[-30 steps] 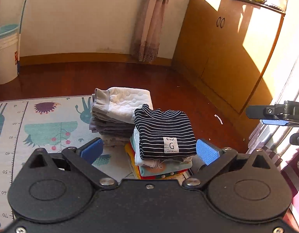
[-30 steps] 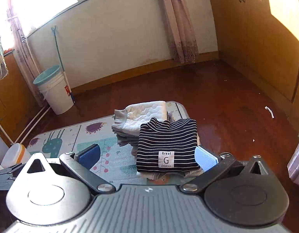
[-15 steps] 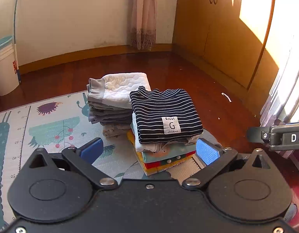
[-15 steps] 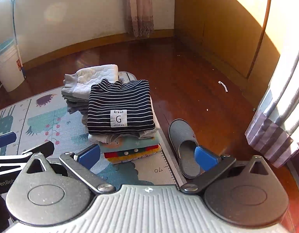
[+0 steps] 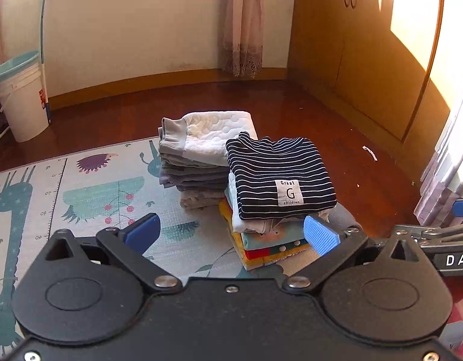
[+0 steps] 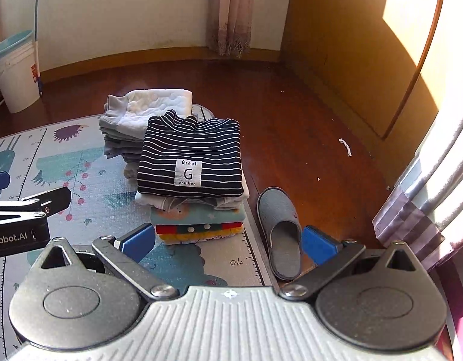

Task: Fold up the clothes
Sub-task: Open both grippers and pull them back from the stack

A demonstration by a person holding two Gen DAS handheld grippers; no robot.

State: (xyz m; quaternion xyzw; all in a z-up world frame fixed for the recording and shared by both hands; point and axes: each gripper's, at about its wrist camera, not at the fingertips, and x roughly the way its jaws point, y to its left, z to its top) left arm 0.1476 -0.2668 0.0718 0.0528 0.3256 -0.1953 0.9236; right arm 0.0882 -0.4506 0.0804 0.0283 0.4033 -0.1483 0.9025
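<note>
Clearly, most of your folding looks finished. The striped top (image 6: 190, 158), with its white "Great G children" patch, lies folded flat on the nearer stack of clothes (image 6: 198, 216), squared over pale, teal and red-and-yellow layers. Just behind it, touching, the second stack (image 5: 198, 162) is topped by a quilted white piece. You hold nothing: the left gripper (image 5: 231, 234) has its jaws wide apart and empty, hovering short of the stacks, and the right gripper (image 6: 228, 242) is likewise spread and empty. No unfolded garment shows in either view, so little seems left unless more lies out of sight.

Both stacks sit on the play mat (image 5: 90, 198), printed with giraffes, a hedgehog and a ruler scale, near its far edge. A grey slipper (image 6: 281, 231) rests just beside the mat on the dark wooden floor (image 6: 291, 114). Beyond stand a white bucket (image 5: 22, 102), a curtain (image 5: 242, 21) and sunlit wooden cabinet doors (image 5: 366, 60).
</note>
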